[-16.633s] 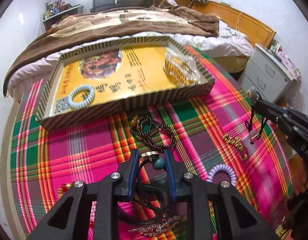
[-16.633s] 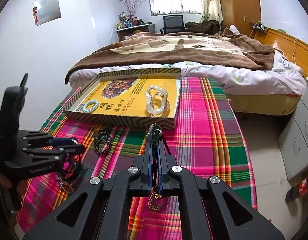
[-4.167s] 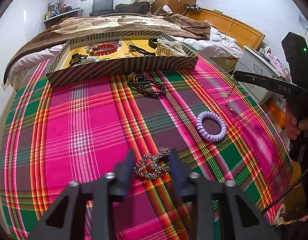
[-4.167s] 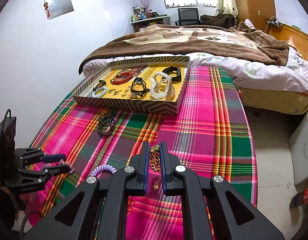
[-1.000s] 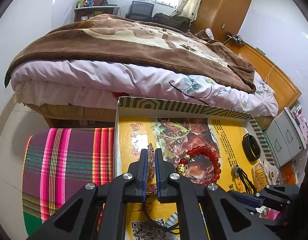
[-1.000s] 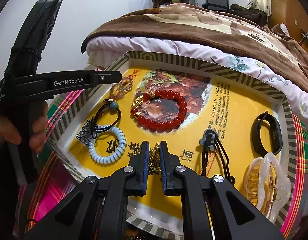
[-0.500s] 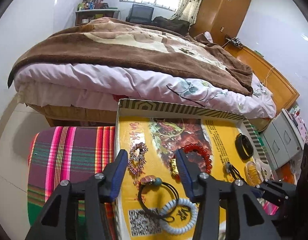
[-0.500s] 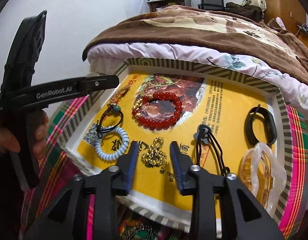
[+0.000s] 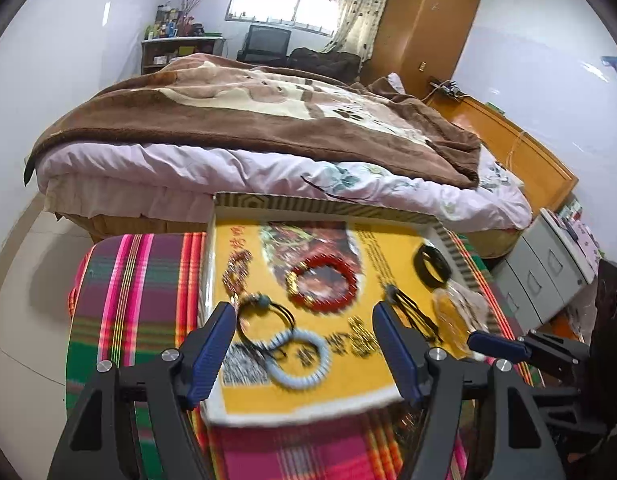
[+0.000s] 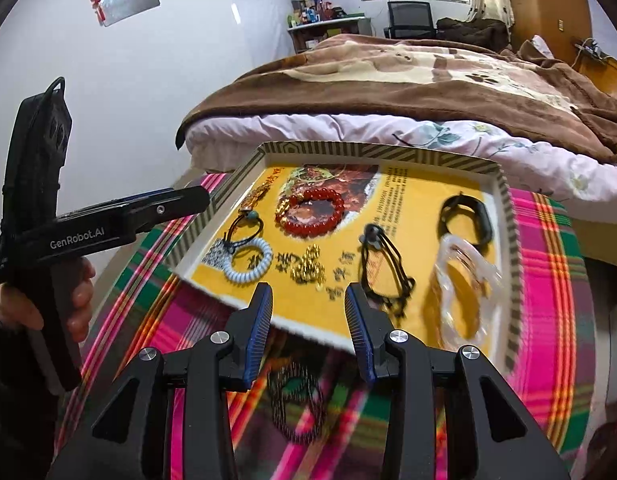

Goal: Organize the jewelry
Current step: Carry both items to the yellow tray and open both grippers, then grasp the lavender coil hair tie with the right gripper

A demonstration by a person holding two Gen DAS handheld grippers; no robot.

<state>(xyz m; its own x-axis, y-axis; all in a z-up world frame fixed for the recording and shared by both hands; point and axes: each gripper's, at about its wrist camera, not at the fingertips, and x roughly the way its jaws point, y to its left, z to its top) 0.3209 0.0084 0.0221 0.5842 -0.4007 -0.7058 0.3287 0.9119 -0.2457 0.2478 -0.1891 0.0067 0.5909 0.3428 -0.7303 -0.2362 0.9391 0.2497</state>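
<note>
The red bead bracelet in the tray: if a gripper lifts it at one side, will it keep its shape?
Probably not fully: the red bead bracelet looks like strung round beads, so it may sag. Smooth beads could slip between pads.

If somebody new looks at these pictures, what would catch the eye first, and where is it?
First the yellow tray on the bright plaid cloth, with a red bead bracelet near its far left and a gold chain at its near middle. Then the right tongs, open and empty, just before its near edge.
</note>
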